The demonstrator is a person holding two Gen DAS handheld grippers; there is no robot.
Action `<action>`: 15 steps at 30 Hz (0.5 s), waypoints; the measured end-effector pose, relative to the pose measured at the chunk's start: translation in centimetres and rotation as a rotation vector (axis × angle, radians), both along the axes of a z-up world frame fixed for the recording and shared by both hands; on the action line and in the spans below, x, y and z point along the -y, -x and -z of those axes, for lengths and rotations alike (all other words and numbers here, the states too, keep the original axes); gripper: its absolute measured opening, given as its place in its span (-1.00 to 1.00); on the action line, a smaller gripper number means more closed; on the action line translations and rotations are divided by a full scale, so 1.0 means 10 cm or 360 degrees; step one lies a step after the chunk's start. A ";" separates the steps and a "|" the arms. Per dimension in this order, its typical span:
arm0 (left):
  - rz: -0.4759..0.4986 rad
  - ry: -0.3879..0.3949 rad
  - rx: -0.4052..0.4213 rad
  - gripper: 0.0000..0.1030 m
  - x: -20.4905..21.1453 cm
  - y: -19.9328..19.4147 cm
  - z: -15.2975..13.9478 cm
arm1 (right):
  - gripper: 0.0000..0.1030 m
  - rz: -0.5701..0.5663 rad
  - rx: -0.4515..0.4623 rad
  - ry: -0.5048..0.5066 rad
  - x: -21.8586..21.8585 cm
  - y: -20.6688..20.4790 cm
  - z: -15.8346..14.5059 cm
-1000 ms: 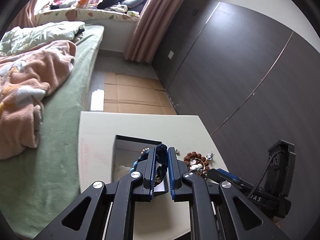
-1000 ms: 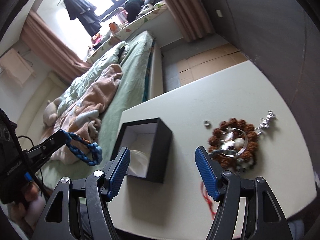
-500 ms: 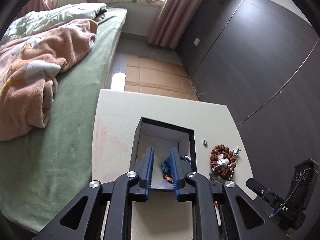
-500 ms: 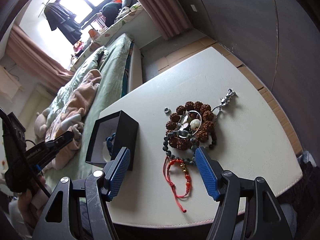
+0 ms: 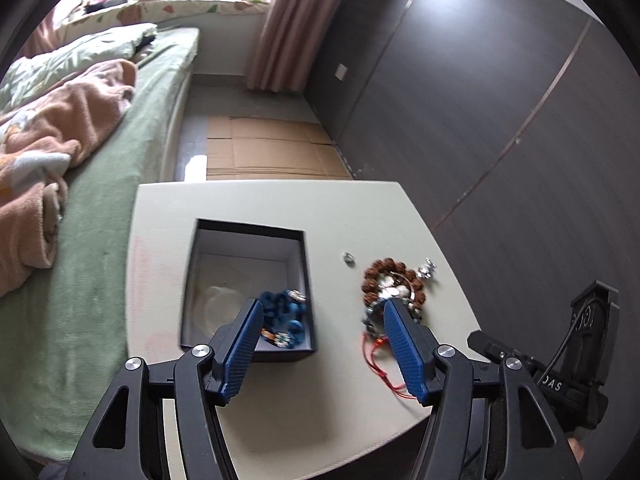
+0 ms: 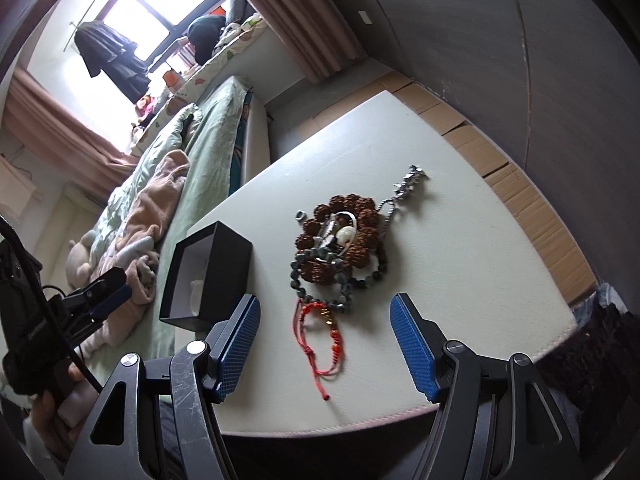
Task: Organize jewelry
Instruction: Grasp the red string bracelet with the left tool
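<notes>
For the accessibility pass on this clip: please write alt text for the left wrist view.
The left gripper, open, hovers over a black box that holds a blue bead bracelet. Right of the box, a pile of jewelry and a small ring lie on the white table.

green bed (image 5: 120,168), dark wall (image 5: 460,100), bright window (image 6: 132,12)

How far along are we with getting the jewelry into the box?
Done: the blue bracelet lies in the black box. In hand: nothing; the left tool has just been opening with no pad on the bracelet, and the right tool is open. Left: the brown bead bracelet, dark bead strand, red cord bracelet, silver chain and small ring lie on the table.
</notes>
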State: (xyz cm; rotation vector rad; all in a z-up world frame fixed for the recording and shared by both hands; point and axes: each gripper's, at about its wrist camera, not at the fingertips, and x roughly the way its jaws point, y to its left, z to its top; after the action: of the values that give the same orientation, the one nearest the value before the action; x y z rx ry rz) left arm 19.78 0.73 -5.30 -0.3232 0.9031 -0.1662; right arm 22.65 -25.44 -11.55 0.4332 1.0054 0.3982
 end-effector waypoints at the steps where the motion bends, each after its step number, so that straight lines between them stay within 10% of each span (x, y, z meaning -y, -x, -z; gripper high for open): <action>1: 0.0019 0.0000 -0.0004 0.24 0.06 0.00 0.01 | 0.32 0.0013 0.0003 -0.0001 0.05 0.02 0.00; 8: 0.0151 0.0002 -0.0046 0.24 0.43 -0.03 0.07 | 0.32 0.0088 0.0017 -0.0006 0.33 0.11 0.00; 15: 0.0233 0.0070 -0.0242 -0.17 0.78 -0.17 0.31 | 0.32 0.0157 0.0004 -0.0039 0.61 0.19 0.08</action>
State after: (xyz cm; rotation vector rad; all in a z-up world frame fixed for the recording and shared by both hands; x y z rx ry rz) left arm 21.45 -7.11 -8.38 -0.3137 1.0755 -0.3000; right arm 20.78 -31.56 -12.35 0.5020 0.9733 0.3223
